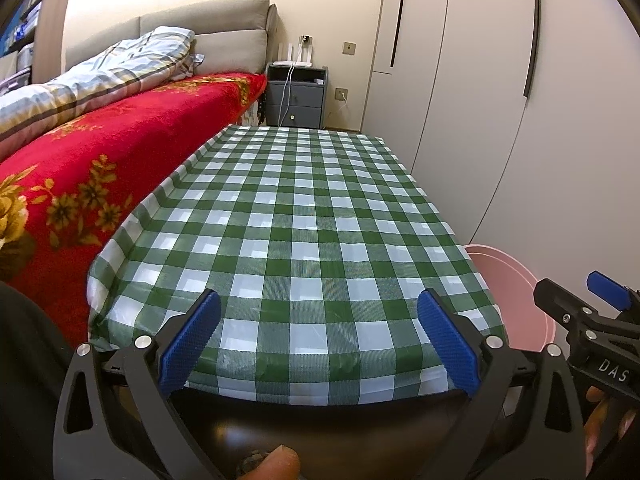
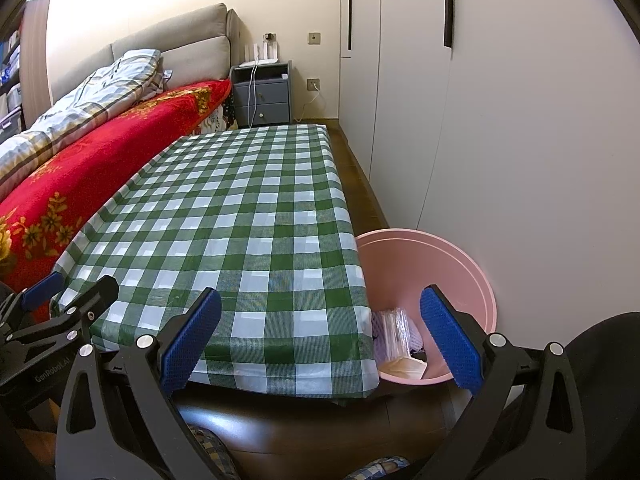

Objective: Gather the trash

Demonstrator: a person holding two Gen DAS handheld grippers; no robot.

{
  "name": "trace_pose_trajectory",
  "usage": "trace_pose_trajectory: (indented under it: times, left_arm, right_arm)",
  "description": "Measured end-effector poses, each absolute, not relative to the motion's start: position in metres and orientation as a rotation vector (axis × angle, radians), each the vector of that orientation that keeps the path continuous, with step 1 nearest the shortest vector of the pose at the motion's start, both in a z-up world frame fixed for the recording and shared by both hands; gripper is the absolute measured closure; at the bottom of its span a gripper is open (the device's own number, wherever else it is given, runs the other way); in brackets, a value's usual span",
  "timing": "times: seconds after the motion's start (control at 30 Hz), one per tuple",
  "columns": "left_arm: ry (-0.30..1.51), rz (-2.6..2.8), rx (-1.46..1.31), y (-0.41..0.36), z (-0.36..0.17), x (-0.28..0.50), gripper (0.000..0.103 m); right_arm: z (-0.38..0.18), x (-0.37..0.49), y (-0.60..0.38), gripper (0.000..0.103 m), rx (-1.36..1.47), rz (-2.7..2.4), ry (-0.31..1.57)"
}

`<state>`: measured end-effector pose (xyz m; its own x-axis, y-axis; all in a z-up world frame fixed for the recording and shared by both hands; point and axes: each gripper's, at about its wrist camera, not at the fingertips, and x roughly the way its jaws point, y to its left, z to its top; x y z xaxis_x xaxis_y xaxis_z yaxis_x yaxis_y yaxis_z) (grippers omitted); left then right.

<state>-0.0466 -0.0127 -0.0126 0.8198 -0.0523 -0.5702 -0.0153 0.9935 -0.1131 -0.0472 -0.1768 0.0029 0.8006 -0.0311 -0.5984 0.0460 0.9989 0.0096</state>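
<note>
Both your left gripper (image 1: pixel 318 336) and right gripper (image 2: pixel 320 336) gape empty; the trash (image 2: pixel 396 336) already lies inside the pink bin (image 2: pixel 476 276), nearest your right fingers.

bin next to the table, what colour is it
Pink. The bin shows best in the right wrist view, standing on the floor beside the table.

**Everything placed around the worktop**

The worktop (image 2: pixel 224 216) runs lengthwise away from the cameras. The bed (image 2: pixel 80 168) lies along its left side, touching or just beside it. The nightstand (image 2: pixel 262 96) stands behind its far end. The wardrobe (image 2: pixel 500 120) stands to its right, across a strip of floor. The bin (image 2: pixel 460 264) stands at its near right corner, with wrappers (image 2: pixel 394 330) lying inside.
</note>
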Motion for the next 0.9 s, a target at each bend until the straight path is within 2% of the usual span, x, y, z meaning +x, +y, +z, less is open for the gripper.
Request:
trace_pose_trajectory:
  times: [0.9]
  left_arm:
    - [0.591,-0.012,-0.1,-0.0149,-0.0114,-0.0483,0.008]
  right_arm:
    - [0.0032,-0.0467,-0.1764,0.005,0.025,-0.041,0.643]
